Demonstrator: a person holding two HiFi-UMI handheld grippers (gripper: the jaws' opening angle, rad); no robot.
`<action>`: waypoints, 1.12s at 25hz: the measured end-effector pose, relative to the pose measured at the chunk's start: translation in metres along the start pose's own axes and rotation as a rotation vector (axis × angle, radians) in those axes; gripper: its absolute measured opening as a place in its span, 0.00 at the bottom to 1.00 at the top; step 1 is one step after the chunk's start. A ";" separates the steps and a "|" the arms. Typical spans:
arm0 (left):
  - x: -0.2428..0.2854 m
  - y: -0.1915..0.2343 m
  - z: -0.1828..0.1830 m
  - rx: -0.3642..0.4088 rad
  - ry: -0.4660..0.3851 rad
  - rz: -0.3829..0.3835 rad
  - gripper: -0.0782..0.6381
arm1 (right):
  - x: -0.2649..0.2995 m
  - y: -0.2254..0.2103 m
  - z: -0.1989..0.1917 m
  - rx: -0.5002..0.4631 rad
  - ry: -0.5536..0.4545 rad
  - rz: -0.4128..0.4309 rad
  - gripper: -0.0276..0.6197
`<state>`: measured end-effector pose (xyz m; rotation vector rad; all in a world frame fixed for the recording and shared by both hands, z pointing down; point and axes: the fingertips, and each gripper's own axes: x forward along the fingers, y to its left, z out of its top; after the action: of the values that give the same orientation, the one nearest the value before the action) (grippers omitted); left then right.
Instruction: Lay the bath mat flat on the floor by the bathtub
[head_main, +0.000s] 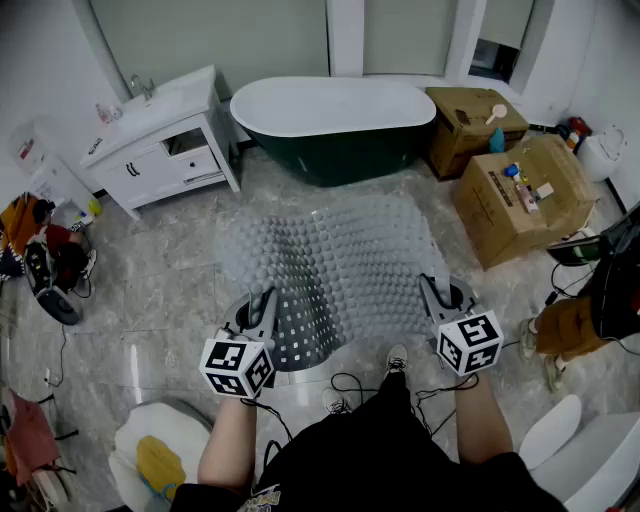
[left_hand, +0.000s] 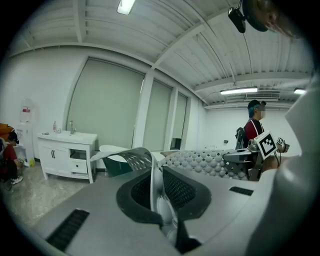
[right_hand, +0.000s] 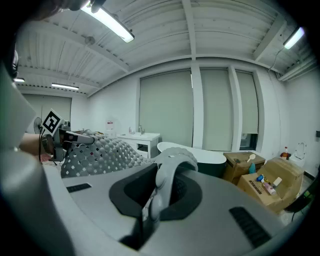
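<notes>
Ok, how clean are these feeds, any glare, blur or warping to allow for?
Head view: evenly lit and sharp, though the pale bath mat blends into the grey floor. Left gripper view: strong fisheye, dark corners, a bright ceiling lamp, the mat soft close to the jaws. Right gripper view: same fisheye, a glaring ceiling strip, near mat blurred, bathtub clear.

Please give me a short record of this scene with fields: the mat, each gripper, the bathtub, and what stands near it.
mat: bath mat, grey, bumpy, with holes; spread out but wavy, not lying flat yet
left: left gripper shut on the mat's near left corner
right: right gripper shut on its near right corner
tub: bathtub beyond the mat's far edge
nearby: white vanity left of the tub; cardboard boxes to its right
</notes>
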<state>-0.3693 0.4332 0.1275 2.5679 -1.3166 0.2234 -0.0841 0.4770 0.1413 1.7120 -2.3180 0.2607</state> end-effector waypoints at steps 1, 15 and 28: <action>0.000 0.000 0.000 0.000 0.000 0.000 0.15 | 0.000 0.000 0.001 -0.001 0.000 0.000 0.08; 0.010 0.001 0.000 0.006 0.005 -0.003 0.15 | 0.008 -0.007 -0.002 0.034 -0.006 0.001 0.08; 0.050 -0.017 0.001 -0.004 0.027 -0.010 0.15 | 0.017 -0.047 -0.005 0.047 0.015 -0.007 0.09</action>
<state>-0.3262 0.4038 0.1361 2.5585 -1.2929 0.2518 -0.0438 0.4490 0.1512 1.7341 -2.3123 0.3287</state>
